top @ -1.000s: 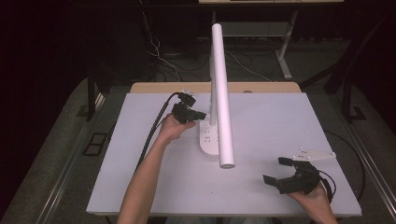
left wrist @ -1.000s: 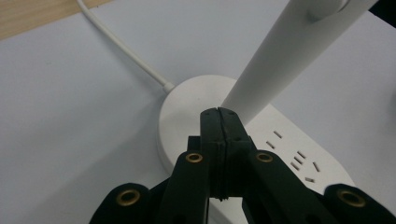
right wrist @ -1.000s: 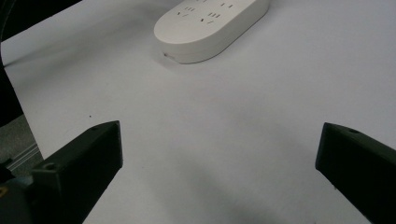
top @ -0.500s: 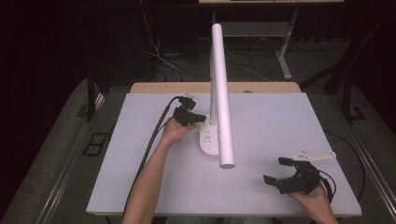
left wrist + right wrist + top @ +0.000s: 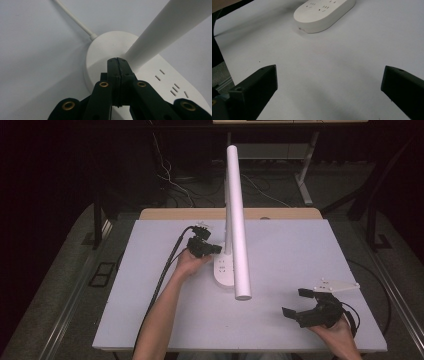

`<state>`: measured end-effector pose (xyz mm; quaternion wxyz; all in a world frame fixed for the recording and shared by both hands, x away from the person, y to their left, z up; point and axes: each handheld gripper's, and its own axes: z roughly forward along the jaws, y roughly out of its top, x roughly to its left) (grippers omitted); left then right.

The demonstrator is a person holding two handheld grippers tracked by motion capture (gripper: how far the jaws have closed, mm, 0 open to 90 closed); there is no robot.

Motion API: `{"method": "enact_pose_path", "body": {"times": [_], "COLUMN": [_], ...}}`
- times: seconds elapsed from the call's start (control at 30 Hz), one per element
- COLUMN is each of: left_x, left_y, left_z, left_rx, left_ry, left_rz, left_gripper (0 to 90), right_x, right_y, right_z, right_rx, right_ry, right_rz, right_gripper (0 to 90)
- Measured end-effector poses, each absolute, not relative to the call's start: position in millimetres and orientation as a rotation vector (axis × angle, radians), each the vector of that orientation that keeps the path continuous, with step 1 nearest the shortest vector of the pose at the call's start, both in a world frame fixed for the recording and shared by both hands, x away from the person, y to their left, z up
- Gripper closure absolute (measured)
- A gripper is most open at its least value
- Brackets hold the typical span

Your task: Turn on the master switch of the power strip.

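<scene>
A white desk lamp stands mid-table, with an oval base [image 5: 223, 270] and a long white bar [image 5: 237, 220] reaching out over it. My left gripper [image 5: 215, 248] is at the base's left side. In the left gripper view it [image 5: 117, 61] is shut with nothing between its jaws, its tips over the base [image 5: 100, 55] at the foot of the stem [image 5: 155, 35]. I cannot tell if the tips touch the base. My right gripper [image 5: 295, 302] rests open near the table's front right. In the right gripper view it [image 5: 329, 80] faces bare table, with the base [image 5: 324, 13] farther off.
The lamp's thin white cord [image 5: 72, 18] runs off the base's back. Touch marks [image 5: 172, 87] line the base's top. The left gripper's black cable [image 5: 165, 270] trails over the table's left front. The white table [image 5: 300, 245] has open room right of the lamp.
My left gripper has edged slightly toward the lamp's base. The right gripper has stayed put.
</scene>
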<state>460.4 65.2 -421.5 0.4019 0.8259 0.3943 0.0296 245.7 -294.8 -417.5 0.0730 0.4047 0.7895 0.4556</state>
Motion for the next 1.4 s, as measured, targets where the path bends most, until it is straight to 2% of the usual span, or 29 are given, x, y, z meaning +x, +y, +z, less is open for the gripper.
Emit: {"method": "enact_pose_path", "body": {"times": [0.03, 0.23, 0.33, 0.47, 0.6, 0.67, 0.83, 1.07, 1.13, 1.4], "left_x": [459.0, 459.3, 458.9, 459.4, 458.2, 458.3, 456.9, 457.0, 455.8, 454.3], "left_y": [62.2, 63.8, 64.5, 62.1, 62.8, 60.4, 61.3, 62.0, 59.5, 62.4], "left_z": [-422.3, -423.4, -419.6, -422.9, -420.1, -423.3, -420.9, -421.7, -423.6, -424.4], "left_rx": [2.047, 2.057, 2.174, 2.094, 2.185, 2.100, 2.186, 2.163, 2.097, 2.101], "left_ry": [1.025, 1.031, 0.964, 1.031, 0.977, 1.036, 0.986, 1.002, 1.046, 1.040], "left_rz": [0.076, 0.077, 0.135, 0.101, 0.144, 0.115, 0.159, 0.146, 0.138, 0.144], "left_gripper": [89.8, 90.0, 90.0, 90.0, 90.0, 90.0, 90.0, 90.0, 90.0, 90.0], "right_x": [245.6, 244.9, 244.8, 244.6, 243.6, 244.1, 244.6, 244.6, 244.8, 244.8], "right_y": [-294.7, -294.0, -293.0, -291.5, -291.4, -292.2, -293.5, -293.3, -293.7, -294.0], "right_z": [-417.4, -417.3, -417.5, -417.7, -417.0, -416.9, -416.7, -417.0, -417.0, -416.9], "right_rx": [1.216, 1.215, 1.208, 1.199, 1.199, 1.201, 1.199, 1.199, 1.202, 1.204], "right_ry": [2.371, 2.373, 2.377, 2.381, 2.377, 2.376, 2.372, 2.370, 2.369, 2.370], "right_rz": [1.368, 1.364, 1.362, 1.358, 1.361, 1.361, 1.359, 1.358, 1.359, 1.359], "right_gripper": [0.2, 0.2, 0.2, 0.2, 0.2, 0.2, 0.2, 0.2, 0.2, 0.2]}}
